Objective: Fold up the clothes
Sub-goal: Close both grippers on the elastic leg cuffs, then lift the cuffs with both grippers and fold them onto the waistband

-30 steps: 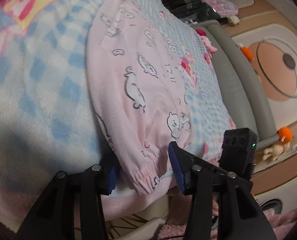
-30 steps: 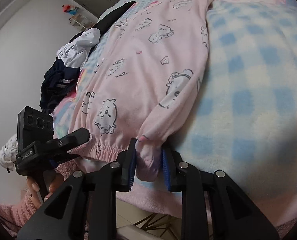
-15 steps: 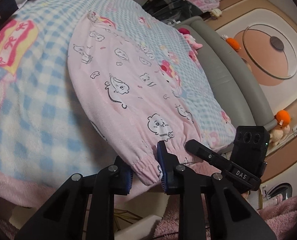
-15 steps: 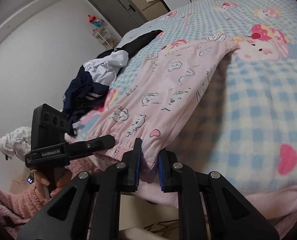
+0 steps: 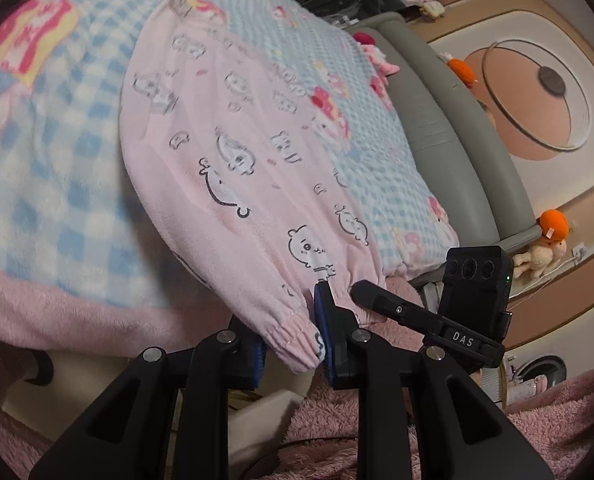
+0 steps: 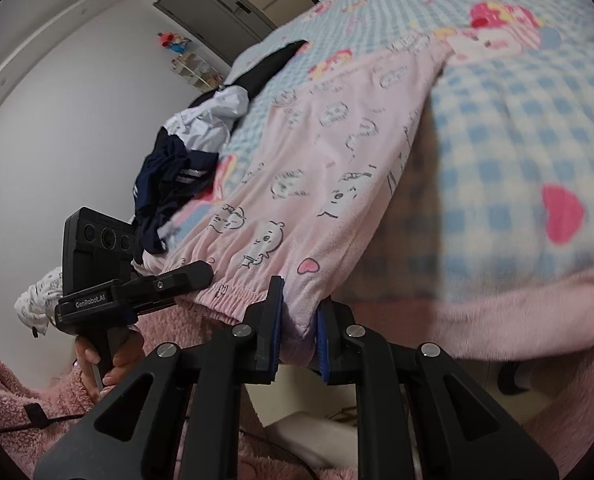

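grippers still clamp pink pyjama waistband, lifted higher.

Soft, dim indoor light is falling evenly; fisheye bending is darkening every corner, and motion blur is smearing the blue-checked fleece blanket toward three o'clock.

On the checked blanket: one pink garment, perhaps two in the dark clothes heap; two grippers.

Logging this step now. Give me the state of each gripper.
Left gripper: shut on the pink pyjama pants, at the elastic hem.
Right gripper: shut on the same hem's other corner.
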